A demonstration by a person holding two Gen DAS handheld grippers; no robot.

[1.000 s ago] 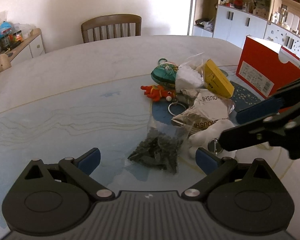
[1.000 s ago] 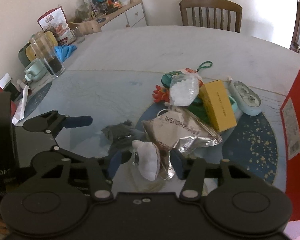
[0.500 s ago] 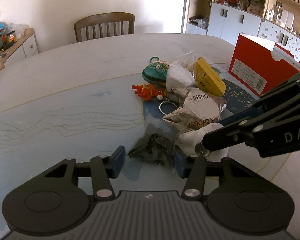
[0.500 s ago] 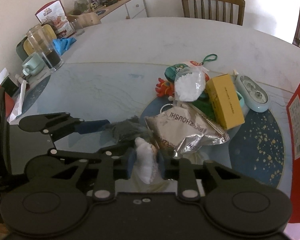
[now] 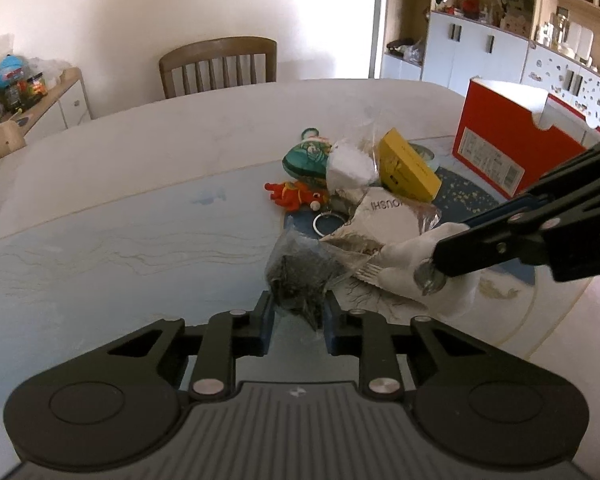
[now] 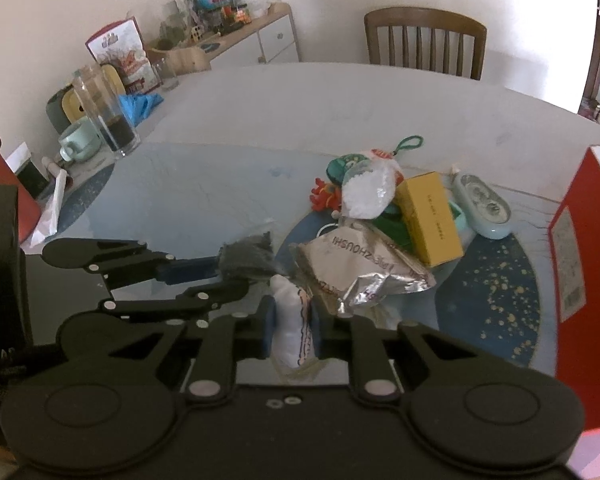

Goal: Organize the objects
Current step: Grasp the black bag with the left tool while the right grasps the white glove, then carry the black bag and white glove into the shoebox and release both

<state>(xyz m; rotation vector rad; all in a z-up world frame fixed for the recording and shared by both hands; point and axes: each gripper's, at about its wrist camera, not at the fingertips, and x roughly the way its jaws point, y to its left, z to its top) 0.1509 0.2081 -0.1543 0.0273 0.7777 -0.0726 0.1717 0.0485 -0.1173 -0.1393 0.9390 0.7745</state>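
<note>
The worktop (image 5: 120,200) is seen w/ a cluttered pile near its right side. A red box (image 5: 496,148) is stood at the far right edge. In the pile, a silver foil pouch (image 6: 356,260) is laid beside a yellow box (image 6: 430,220), w/ a bag of white granules (image 6: 366,192) behind it. The left gripper (image 5: 298,312) has just been closing; its fingers are now clamped on a clear bag of dark bits (image 5: 300,276). The right gripper (image 6: 290,330) is likewise closed, fingers pinched on a small white plush (image 6: 290,320), just beside the dark bag & foil pouch.
</note>
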